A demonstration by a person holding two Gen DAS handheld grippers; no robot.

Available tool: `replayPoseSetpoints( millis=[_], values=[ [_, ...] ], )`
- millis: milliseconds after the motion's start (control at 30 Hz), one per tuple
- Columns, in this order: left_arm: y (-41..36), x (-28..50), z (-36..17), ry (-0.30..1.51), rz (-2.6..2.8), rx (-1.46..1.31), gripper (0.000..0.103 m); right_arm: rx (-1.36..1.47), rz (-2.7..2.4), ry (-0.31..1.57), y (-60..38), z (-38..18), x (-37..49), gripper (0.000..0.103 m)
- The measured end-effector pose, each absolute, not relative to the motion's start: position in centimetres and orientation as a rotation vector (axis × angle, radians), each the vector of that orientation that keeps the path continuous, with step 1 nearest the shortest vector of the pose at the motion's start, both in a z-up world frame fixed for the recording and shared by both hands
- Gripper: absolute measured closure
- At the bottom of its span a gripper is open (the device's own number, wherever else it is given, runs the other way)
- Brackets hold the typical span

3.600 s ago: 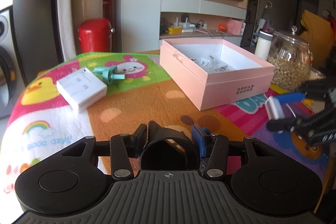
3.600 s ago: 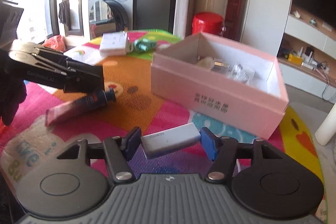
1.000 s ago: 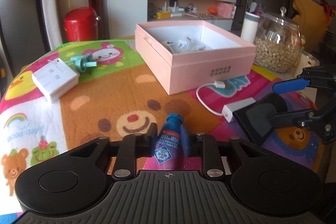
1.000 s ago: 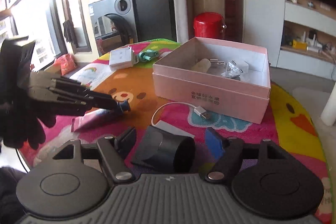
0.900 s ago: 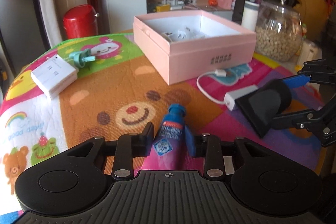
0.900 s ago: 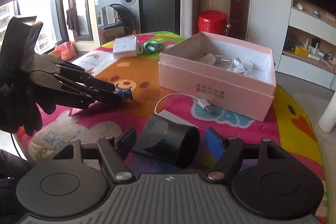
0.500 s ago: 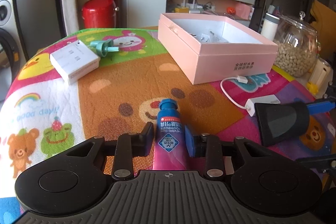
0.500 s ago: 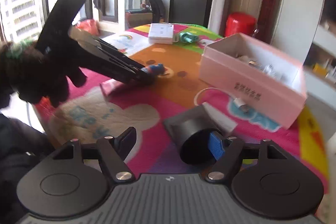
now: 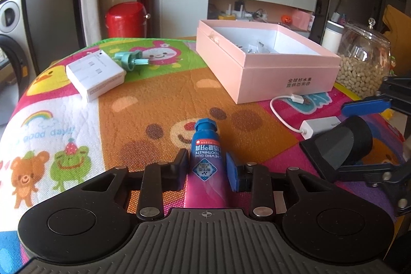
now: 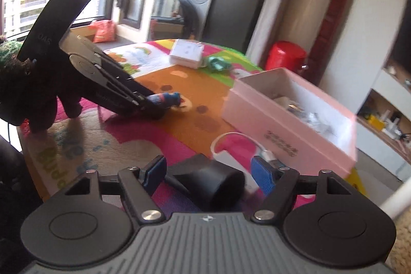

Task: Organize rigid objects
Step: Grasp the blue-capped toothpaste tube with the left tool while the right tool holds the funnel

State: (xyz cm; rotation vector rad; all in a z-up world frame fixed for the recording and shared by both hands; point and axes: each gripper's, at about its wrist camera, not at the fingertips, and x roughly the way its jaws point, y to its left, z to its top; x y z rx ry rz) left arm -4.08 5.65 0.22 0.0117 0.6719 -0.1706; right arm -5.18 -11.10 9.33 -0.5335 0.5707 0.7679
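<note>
Toothpaste tube (image 9: 206, 166) rear end hidden under left gripper (image 9: 207, 166) body. Right wrist view motion-blurred: pink box (image 10: 290, 130) print unreadable, box contents indistinct. Black nozzle (image 10: 218, 186) base partly behind right gripper (image 10: 208, 172) body. Glass jar (image 9: 364, 60) partly behind right gripper's arm. White adapter (image 9: 321, 123) partly covered by nozzle.
</note>
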Motion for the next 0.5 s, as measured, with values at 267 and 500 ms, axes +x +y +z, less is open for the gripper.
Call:
replayPoseSetpoints(
  millis=[267, 500],
  values=[
    [6.1, -4.2, 0.1, 0.654, -0.182, -0.010, 0.069, -0.377, 0.829, 0.738, -11.8, 8.5, -4.7, 0.028],
    [6.1, -4.6, 0.0, 0.640, -0.184, -0.006, 0.069, -0.441, 0.835, 0.693, -9.9, 7.9, -6.3, 0.028]
  ],
)
